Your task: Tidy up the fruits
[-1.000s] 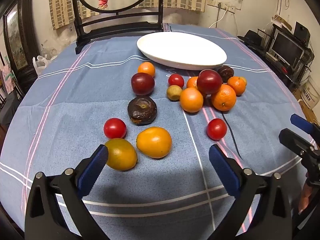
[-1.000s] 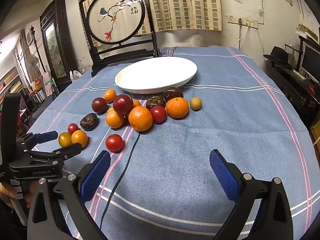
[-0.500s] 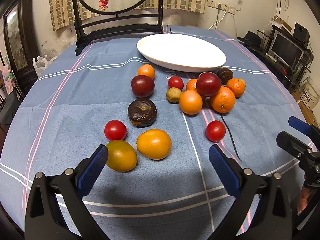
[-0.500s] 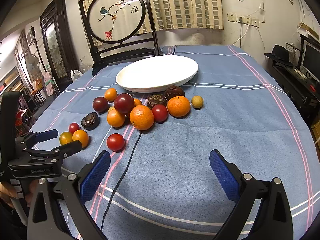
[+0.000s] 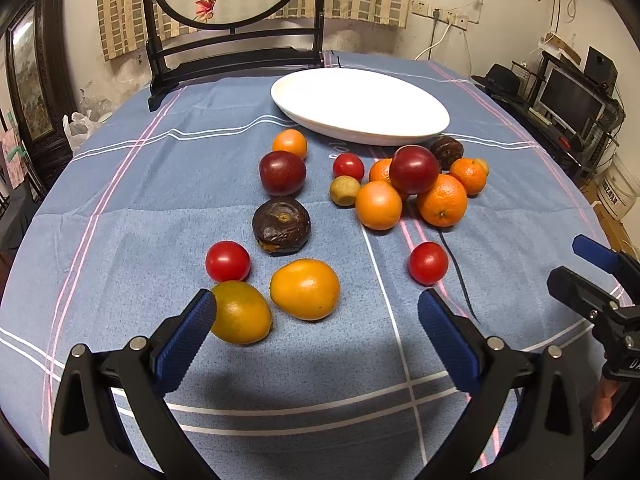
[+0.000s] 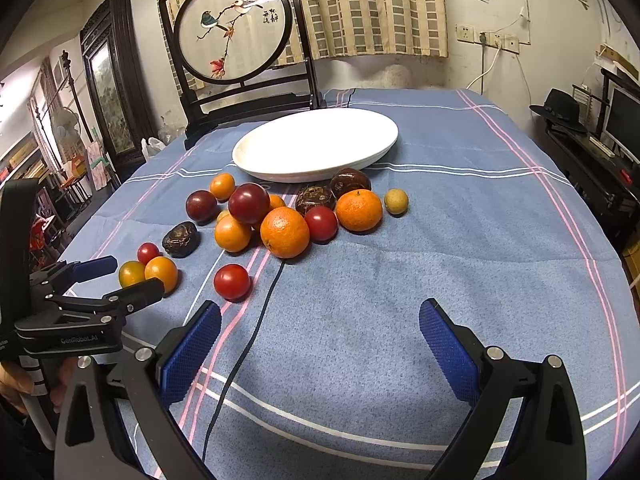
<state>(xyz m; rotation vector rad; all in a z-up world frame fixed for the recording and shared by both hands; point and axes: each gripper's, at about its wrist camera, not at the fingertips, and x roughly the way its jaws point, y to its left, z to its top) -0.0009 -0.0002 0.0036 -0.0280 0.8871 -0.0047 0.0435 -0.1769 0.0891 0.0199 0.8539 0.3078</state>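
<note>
Several fruits lie loose on the blue tablecloth in front of an empty white oval plate (image 5: 360,106) (image 6: 316,146). My left gripper (image 5: 316,312) is open; a yellow-orange fruit (image 5: 305,289) sits just ahead between its fingers and a greenish-yellow one (image 5: 240,312) touches its left pad. A red tomato (image 5: 428,263) lies ahead of the right pad. Oranges (image 6: 285,232), dark red plums (image 6: 249,203) and wrinkled passion fruits (image 6: 315,199) cluster near the plate. My right gripper (image 6: 320,320) is open over bare cloth, a tomato (image 6: 232,282) ahead left.
A dark wooden screen stand (image 6: 240,96) rises behind the plate. A thin black cable (image 6: 248,344) runs across the cloth toward the oranges. A desk with a monitor (image 5: 572,100) stands to the right. A hand holds the left gripper's handle (image 6: 24,384).
The left gripper has crept forward and slightly down toward the two yellow-orange fruits. The right gripper has risen and edged forward a little. No fruit has moved.
</note>
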